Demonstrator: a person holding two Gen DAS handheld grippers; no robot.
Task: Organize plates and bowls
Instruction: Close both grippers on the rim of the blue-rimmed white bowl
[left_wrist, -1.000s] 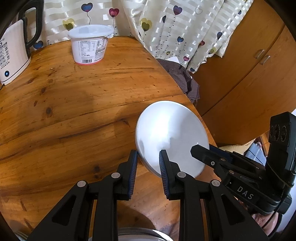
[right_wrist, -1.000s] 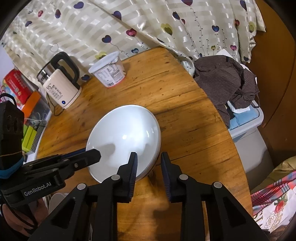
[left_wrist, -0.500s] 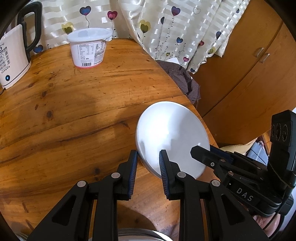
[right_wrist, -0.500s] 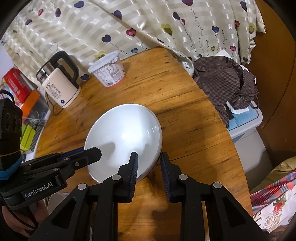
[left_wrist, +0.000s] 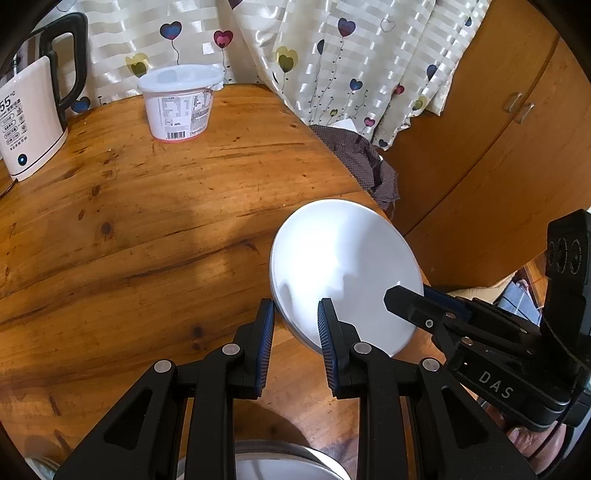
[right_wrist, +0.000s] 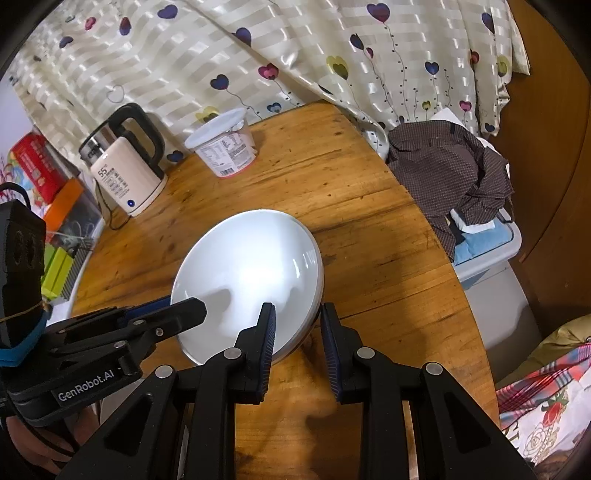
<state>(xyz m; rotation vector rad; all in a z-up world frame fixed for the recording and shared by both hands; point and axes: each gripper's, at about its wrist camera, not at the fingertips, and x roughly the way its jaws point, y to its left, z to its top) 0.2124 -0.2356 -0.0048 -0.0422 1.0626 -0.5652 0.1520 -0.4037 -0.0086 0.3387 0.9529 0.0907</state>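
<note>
A stack of white plates (left_wrist: 343, 269) is held above the round wooden table (left_wrist: 147, 206); it also shows in the right wrist view (right_wrist: 251, 273). My left gripper (left_wrist: 295, 314) grips the stack's near-left rim between its fingers. My right gripper (right_wrist: 295, 314) grips the opposite rim and shows in the left wrist view (left_wrist: 421, 295). The left gripper shows in the right wrist view (right_wrist: 173, 308). The rim of another dish (left_wrist: 280, 461) peeks out at the bottom of the left wrist view.
A white lidded tub (left_wrist: 179, 103) and a white electric kettle (left_wrist: 29, 118) stand at the table's far side before a heart-patterned curtain (right_wrist: 295, 48). A brown shirt (right_wrist: 450, 173) lies on a storage box right of the table. Wooden cabinets (left_wrist: 498, 147) stand beyond.
Both grippers and the plates have shifted slightly; the tub and kettle sit a little lower in the left view. Grips are unchanged.
</note>
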